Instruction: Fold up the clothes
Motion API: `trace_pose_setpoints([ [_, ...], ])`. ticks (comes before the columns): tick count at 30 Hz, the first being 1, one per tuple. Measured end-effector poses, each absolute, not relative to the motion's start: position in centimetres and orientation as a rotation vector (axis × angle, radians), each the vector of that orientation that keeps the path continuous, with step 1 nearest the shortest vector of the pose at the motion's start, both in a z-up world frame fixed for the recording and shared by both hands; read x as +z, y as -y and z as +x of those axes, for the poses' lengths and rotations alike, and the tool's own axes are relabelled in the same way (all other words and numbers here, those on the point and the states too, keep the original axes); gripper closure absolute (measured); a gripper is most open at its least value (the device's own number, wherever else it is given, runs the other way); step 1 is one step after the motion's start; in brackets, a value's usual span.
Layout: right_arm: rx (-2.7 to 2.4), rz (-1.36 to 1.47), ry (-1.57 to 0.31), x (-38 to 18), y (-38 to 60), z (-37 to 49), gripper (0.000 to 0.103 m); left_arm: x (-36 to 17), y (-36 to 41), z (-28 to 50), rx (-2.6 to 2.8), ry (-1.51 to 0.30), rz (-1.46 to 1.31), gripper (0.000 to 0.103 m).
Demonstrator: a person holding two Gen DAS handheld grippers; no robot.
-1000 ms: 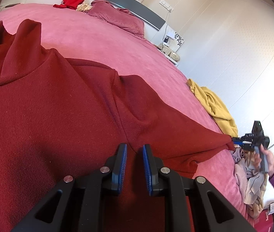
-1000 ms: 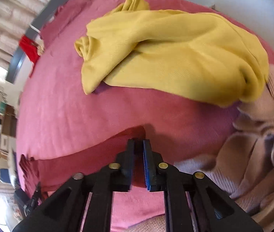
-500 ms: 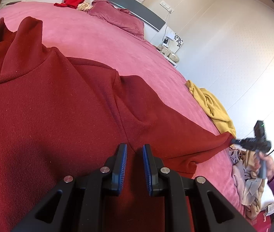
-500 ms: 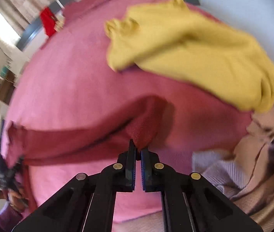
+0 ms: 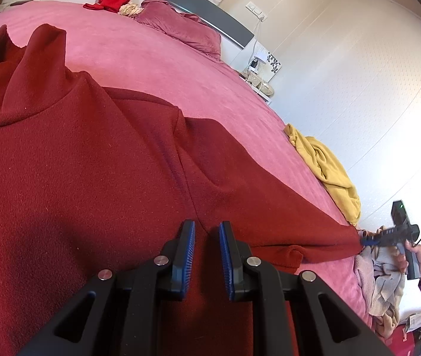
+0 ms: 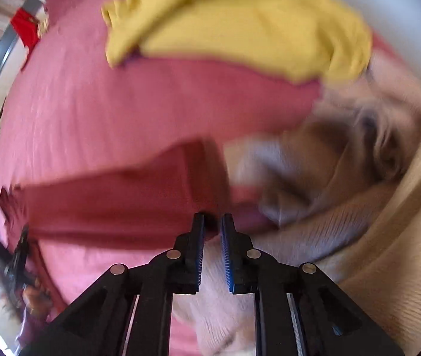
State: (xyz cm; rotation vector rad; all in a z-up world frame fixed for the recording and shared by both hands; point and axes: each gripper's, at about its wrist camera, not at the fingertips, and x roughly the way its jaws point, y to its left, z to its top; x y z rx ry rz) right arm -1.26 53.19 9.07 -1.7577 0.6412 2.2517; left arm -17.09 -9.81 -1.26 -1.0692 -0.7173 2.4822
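Currently lying on the pink bed [image 5: 157, 59]: dark red sweater [image 5: 77, 163]. Left hand-held gripper [image 5: 206, 231] is hovering narrowly parted over it. Right hand-held gripper [image 6: 212, 222] is opening at the sleeve cuff [image 6: 207, 172].

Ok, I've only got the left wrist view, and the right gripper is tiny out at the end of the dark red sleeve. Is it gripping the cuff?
Observer: The right gripper shows in its own camera with its jaws opening. The cuff of the dark red sleeve just reaches their tips, and there is a clear gap between the pads.
Operator: What's lying underneath it there?
Observer: A pale knit pile lies under the jaws and to their right, close beside the cuff. That picture is blurred, so I can't tell whether the two touch.
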Motion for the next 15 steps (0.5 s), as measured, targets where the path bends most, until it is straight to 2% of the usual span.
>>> trace_pose_setpoints([
  [1,2.28,-1.723,-0.579,9.7,-52.6,-1.9,0.065,-1.3,9.8,-17.1,2.481,0.719,-1.068,0.086],
  [3,2.317,-1.694,-0.452,10.6,-51.5,-3.2,0.042,-1.3,9.8,-17.1,2.478,0.724,-1.065,0.086],
  [5,2.323,-1.684,-0.388,10.9,-51.2,-4.4,0.042,-1.3,9.9,-17.1,2.476,0.728,-1.063,0.086],
  [9,2.349,-1.64,-0.44,11.6,-51.9,-6.0,0.043,-1.4,9.9,-17.0,2.474,0.733,-1.059,0.086],
  [11,2.32,-1.763,-0.463,10.1,-51.7,-7.6,0.048,-1.5,10.0,-17.1,2.467,0.743,-1.055,0.086],
  [13,2.288,-1.872,-0.519,8.0,-50.8,-8.9,0.074,-1.5,10.1,-17.0,2.468,0.744,-1.056,0.086],
  [15,2.267,-1.904,-0.49,6.9,-50.1,-9.7,0.095,-1.4,10.1,-17.0,2.47,0.74,-1.058,0.086],
])
